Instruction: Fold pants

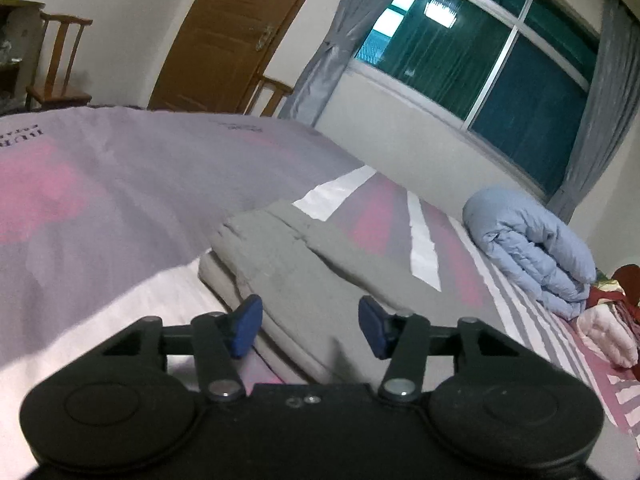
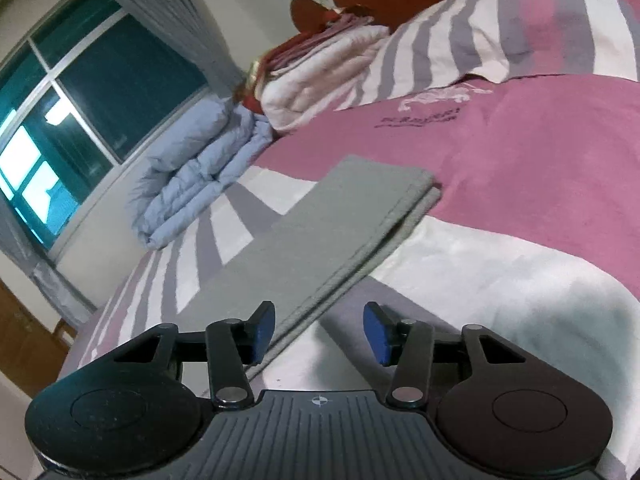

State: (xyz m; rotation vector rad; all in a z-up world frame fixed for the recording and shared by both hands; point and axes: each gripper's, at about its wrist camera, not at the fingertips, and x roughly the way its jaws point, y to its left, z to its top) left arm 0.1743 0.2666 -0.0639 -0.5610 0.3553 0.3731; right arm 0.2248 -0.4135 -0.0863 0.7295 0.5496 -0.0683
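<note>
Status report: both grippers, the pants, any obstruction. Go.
Left gripper open, empty, over waist end. Right gripper open, empty, at other end. Grey pants flat on bed, legs stacked lengthwise. Blue duvet folded alongside, clear of pants.

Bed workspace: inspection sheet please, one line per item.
Surface: bed, pink, grey and white striped cover.
Job's things: grey pants lying flat, folded lengthwise, legs stacked.
Clutter: folded blue duvet; white and red bedding beside it.
Grippers: left gripper open over pants; right gripper open at pants edge; neither holds anything.
Cables: nothing seen.
Surroundings: window, grey curtains, wooden door, chair.
</note>
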